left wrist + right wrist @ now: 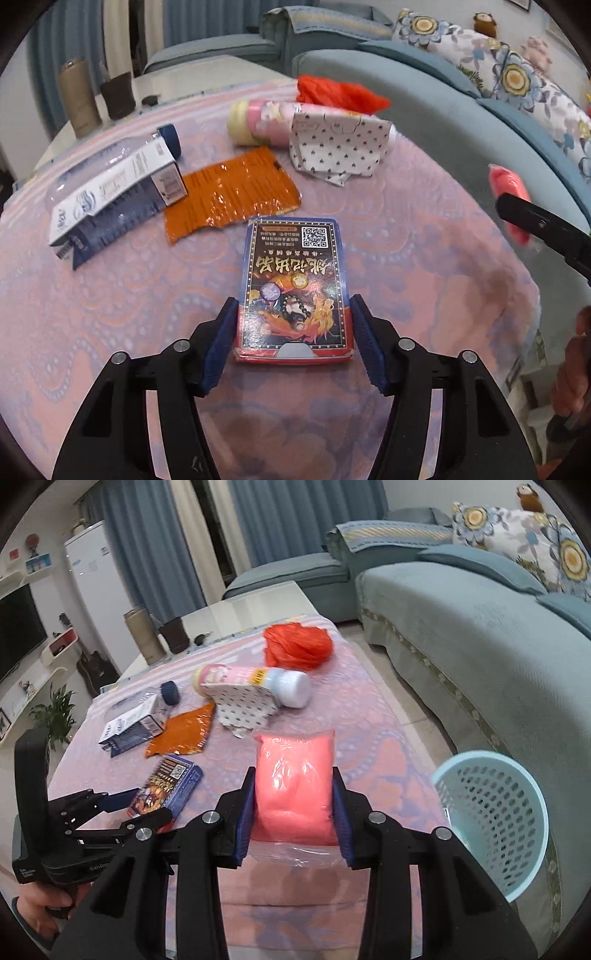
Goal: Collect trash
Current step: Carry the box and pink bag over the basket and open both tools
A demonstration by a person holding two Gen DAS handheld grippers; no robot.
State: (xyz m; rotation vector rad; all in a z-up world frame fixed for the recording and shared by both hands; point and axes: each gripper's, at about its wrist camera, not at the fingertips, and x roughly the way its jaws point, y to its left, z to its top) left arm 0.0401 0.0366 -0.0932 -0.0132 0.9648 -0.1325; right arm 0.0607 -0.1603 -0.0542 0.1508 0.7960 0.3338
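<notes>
My left gripper (294, 301) is shut on a blue and red card box (295, 266) with a QR code, its blue pads pressing the box's two long sides just above the pink tablecloth (110, 314). In the right wrist view the same box (166, 782) sits in the left gripper (147, 806) at the lower left. My right gripper (294, 771) is shut on a pink filled plastic bag (295, 786), held above the table's near edge. That bag (506, 184) also shows at the right edge of the left wrist view.
On the table lie an orange wrapper (232, 195), a clear bottle with a white and blue carton (114, 188), a pink bottle (255, 679), dotted paper (243, 705) and a red plastic bag (299, 646). A light blue mesh basket (491, 823) stands on the floor beside the sofa (480, 635).
</notes>
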